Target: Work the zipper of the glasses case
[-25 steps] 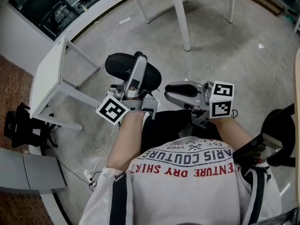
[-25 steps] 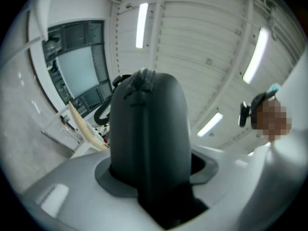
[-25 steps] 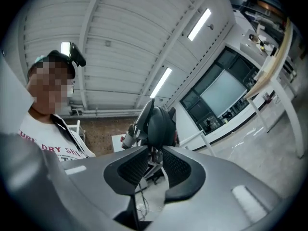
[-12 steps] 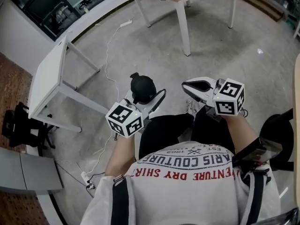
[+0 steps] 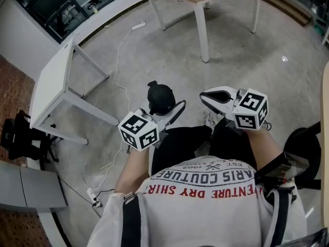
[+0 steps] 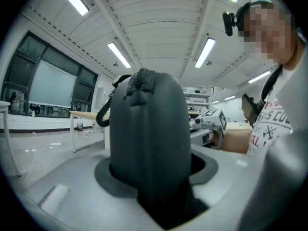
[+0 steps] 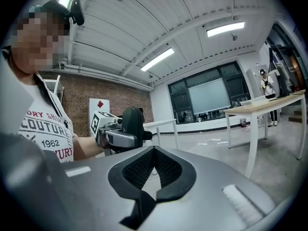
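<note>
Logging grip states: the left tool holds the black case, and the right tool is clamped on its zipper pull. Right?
Not quite. The left tool does hold the case, but the right tool is shut on nothing, apart from the case; the right gripper view shows it.

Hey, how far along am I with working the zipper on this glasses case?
Done: the glasses case is clamped in the left gripper. In hand: nothing is on the zipper yet; the right gripper is shut, empty and apart from the case. Left: bringing the right gripper to the zipper and running it. The stretch of seam that shows looks closed, so probably all the zipping remains.
</note>
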